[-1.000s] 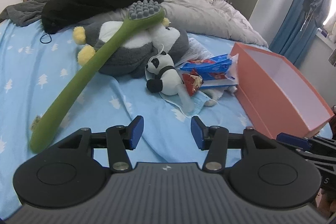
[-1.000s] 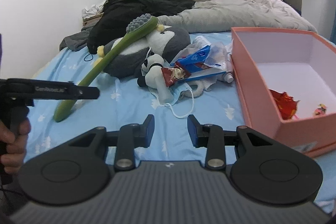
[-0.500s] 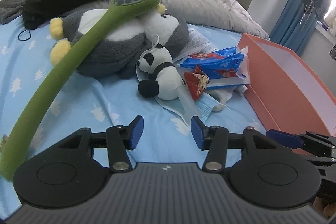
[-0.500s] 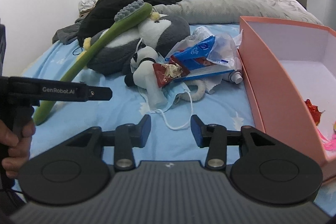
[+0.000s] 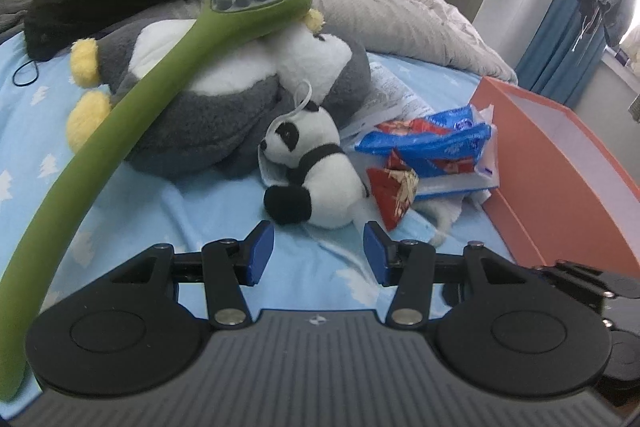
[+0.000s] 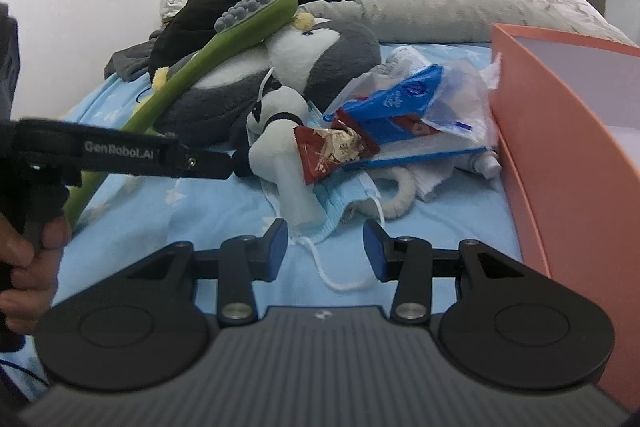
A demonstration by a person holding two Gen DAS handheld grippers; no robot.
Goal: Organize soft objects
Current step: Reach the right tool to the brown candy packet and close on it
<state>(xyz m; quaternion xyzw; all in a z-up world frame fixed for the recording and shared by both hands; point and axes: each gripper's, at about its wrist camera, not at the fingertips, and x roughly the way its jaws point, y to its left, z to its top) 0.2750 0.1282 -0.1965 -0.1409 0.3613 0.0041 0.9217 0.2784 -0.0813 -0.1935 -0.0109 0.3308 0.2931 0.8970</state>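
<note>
Left gripper (image 5: 319, 251) jaws apart, nothing between – small panda toy (image 5: 312, 171) just ahead on blue sheet (image 5: 200, 211). Right gripper (image 6: 325, 247) jaws just widened, gripping nothing; face mask (image 6: 340, 203) strap lies between fingertips. Big grey penguin plush (image 5: 224, 107) behind panda, green long-handled brush (image 5: 160, 83) leaning across it. Snack wrappers (image 6: 384, 123) beside orange box (image 6: 560, 131) on right.

- Small panda plush (image 5: 316, 171): black and white, lying on its side on the blue bedsheet (image 5: 208, 211), just near of the big plush.
- Large grey-and-white plush (image 5: 224, 107) with yellow feet: lying behind it, a green long-handled brush (image 5: 120, 123) across its top.
</note>
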